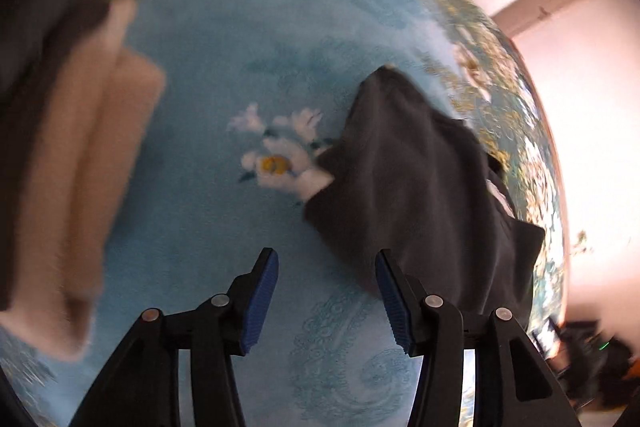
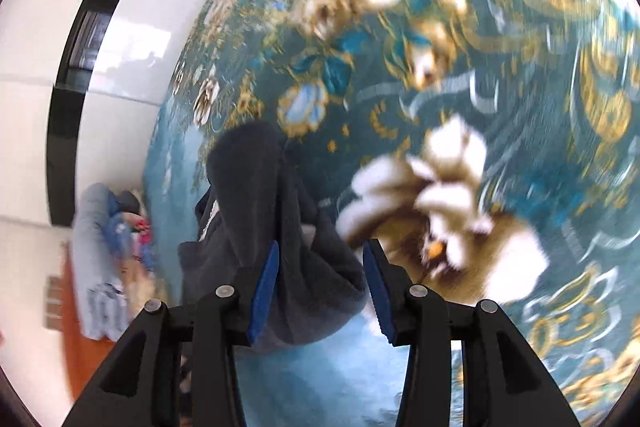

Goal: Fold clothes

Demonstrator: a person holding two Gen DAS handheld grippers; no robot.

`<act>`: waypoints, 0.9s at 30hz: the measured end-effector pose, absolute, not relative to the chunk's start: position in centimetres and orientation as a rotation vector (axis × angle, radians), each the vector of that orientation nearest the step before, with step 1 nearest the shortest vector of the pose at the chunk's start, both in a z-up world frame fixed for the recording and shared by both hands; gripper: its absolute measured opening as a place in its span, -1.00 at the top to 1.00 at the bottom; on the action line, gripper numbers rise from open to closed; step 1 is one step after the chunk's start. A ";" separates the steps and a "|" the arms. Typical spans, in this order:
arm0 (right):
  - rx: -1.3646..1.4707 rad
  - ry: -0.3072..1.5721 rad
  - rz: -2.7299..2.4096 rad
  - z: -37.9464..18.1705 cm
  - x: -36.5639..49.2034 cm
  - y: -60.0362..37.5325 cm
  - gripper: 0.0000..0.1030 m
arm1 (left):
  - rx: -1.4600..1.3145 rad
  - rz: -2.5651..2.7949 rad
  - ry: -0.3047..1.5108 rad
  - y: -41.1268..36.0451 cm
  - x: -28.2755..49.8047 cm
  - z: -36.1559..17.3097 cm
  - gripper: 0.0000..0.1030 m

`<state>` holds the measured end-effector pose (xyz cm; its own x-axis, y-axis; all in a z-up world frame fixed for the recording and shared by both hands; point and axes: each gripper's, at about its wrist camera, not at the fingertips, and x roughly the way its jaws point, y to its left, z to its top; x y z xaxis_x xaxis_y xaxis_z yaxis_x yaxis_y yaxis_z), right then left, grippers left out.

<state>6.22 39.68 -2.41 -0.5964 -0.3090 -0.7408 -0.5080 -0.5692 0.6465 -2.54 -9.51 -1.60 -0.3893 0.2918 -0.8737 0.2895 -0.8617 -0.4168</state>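
On the blue patterned carpet (image 1: 224, 39) we find a crumpled dark grey fabric garment (image 1: 420, 187), lying in a loose heap with one corner reaching over a white woven flower with a yellow centre (image 1: 280, 157). Looking along our left gripper (image 1: 326, 301), we see its two blue-padded black fingers spread wide apart with nothing between them but bare carpet; the right-hand finger sits against the near edge of the dark garment in this view, though we cannot tell whether it actually touches the cloth. Off to the left of that view lie folded beige and dark clothes in a stack (image 1: 80, 163), blurred, well apart from the grey garment. Beyond the carpet's ornate gold-and-teal border we make out pale floor and a white wall. From our right gripper (image 2: 320, 291), the same dark grey garment (image 2: 264, 219) bunches up between and ahead of the parted fingers; the left pad overlaps a fold of it, but the fingers are clearly released and not clamped on the fabric. A large white-and-gold floral motif (image 2: 444, 211) lies just to the right of the cloth. At the far left, past the carpet edge, we see a blurred pile of blue and coloured textiles (image 2: 108, 247) on the floor.
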 end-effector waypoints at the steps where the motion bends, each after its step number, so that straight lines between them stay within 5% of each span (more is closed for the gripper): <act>1: -1.353 1.322 2.371 -1.4 5.8 39.3 0.12 | -1.694 2.522 -0.747 -8.7 -2.8 -0.6 -0.06; 11: -1.692 0.720 2.648 -2.7 1.6 29.2 -0.04 | -1.633 2.531 -0.384 -2.1 -6.4 -1.9 -0.06; 20: -1.777 0.642 2.536 -5.4 -0.8 29.9 -0.04 | -1.661 2.548 -0.282 -0.4 -8.8 -4.7 -0.49; 27: -1.744 0.553 2.596 -3.2 1.0 29.1 -0.04 | -1.594 2.571 -0.336 0.6 -6.4 -3.0 -0.49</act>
